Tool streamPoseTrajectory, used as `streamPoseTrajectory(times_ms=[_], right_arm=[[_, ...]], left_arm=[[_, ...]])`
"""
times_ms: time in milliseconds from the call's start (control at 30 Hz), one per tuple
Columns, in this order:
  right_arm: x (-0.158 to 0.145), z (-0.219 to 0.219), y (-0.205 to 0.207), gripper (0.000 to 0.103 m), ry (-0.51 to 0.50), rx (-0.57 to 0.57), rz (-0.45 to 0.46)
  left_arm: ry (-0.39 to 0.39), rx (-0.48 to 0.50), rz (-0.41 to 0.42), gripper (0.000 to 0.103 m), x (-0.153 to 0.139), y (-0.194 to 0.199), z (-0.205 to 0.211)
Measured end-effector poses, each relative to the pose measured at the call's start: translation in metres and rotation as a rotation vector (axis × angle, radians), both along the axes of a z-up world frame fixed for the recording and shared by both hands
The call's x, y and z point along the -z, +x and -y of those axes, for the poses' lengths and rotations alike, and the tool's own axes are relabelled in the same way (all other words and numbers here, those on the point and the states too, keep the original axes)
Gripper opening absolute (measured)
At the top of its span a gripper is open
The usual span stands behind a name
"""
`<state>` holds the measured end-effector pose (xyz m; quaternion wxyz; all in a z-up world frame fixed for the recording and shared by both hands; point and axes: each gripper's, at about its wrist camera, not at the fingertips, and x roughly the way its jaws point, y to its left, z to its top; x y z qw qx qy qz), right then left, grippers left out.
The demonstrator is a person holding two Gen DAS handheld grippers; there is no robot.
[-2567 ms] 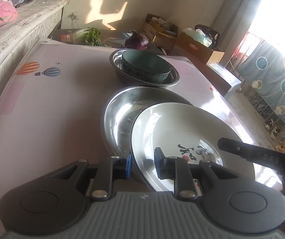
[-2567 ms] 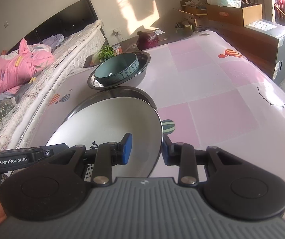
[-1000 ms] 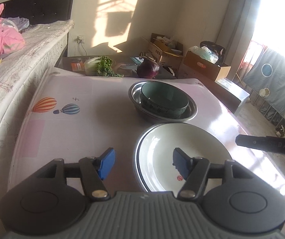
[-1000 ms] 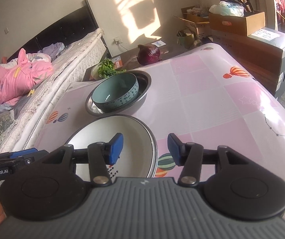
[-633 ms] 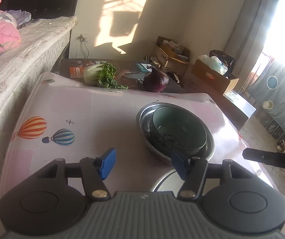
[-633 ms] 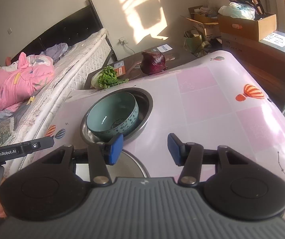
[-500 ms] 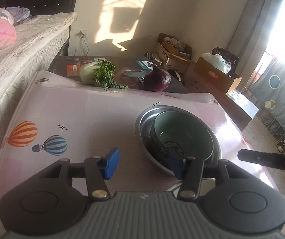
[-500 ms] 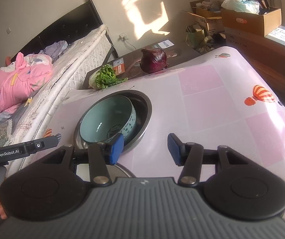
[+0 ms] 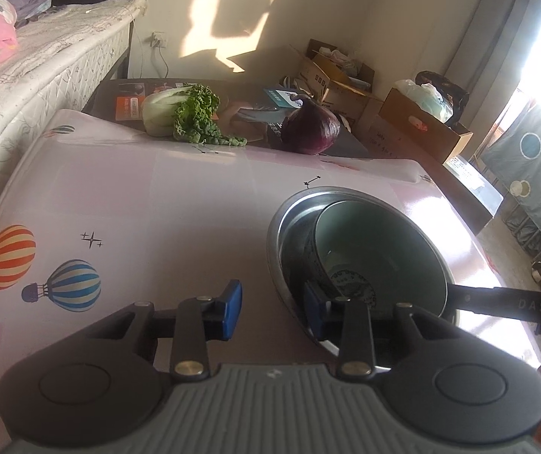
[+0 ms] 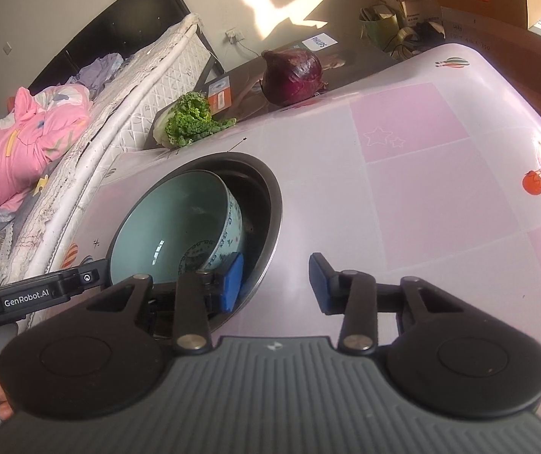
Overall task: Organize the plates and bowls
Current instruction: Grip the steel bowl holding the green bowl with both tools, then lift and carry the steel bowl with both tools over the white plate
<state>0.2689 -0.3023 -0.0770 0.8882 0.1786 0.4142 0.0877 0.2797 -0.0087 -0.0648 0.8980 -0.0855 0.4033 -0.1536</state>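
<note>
two hand-held grippers closing on the rim of a steel basin

a teal ceramic bowl is seen tilted inside a steel basin on the balloon-print table. the left hand-held gripper is set astride the basin's near rim, one pad outside and one inside; the right hand-held gripper is placed likewise at the opposite side, probably so the pair can be lifted together. both sets of jaws have just been closing, yet gaps remain and nothing is gripped. a red onion and leafy greens are seen beyond. the basin's near edge is hidden by gripper bodies; pad contact with the bowl cannot be made out.
</note>
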Motion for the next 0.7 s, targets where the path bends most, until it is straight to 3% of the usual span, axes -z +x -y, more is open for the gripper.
streamPoseTrajectory(times_ms=[333,600,700], right_arm=[[0.008,-0.004,0.02,0.03,0.007,-0.001,-0.044],[0.01,-0.011,0.029,0.015,0.012,-0.018,-0.057],[0.009,-0.012,0.029,0.012,0.008,-0.023,-0.05]], left_arm=[[0.017,-0.007,-0.051,0.036,0.008,0.021,0.008],[-0.031,-0.011,-0.096,0.015,0.01,0.027,0.01],[-0.031,-0.014,-0.101,0.014,0.01,0.028,0.011]])
